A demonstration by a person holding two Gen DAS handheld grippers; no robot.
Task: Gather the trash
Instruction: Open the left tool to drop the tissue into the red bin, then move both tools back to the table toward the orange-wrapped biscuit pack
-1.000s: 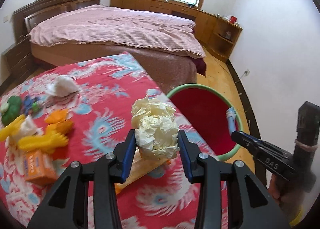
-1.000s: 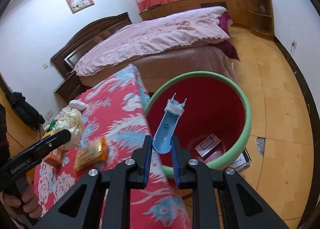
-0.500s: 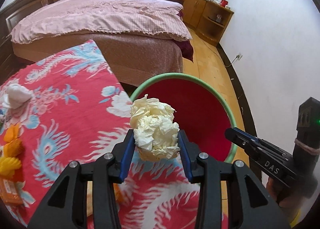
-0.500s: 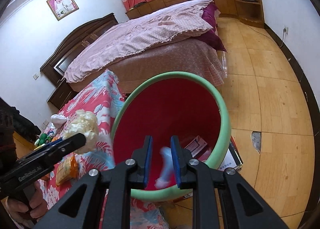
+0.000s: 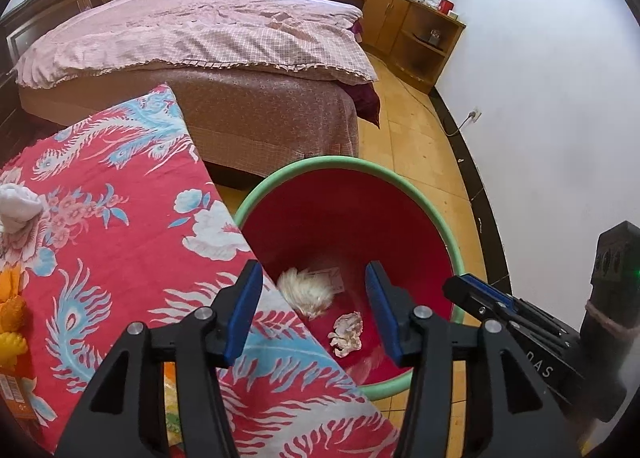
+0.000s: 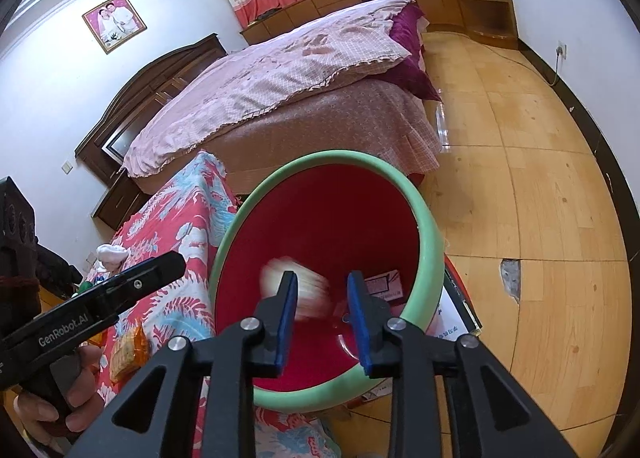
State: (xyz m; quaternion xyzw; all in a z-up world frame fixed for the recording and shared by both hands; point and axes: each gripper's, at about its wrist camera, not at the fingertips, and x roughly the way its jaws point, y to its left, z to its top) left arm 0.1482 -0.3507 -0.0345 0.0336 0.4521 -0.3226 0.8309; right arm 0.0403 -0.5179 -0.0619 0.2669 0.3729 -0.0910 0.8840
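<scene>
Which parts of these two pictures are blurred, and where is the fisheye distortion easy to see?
Left wrist view: the paper ball in the bin is smeared by motion, while the left gripper is sharp; the wall edge bends strongly at the right. Right wrist view: the same ball is a pale streak behind the right gripper; the floor boards curve, and dark corners frame both pictures.

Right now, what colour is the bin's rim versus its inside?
Pale green rim, red inside; clearest in the right wrist view.

A white cloth wad (image 5: 18, 207) lies on the red floral tablecloth (image 5: 132, 242).
</scene>
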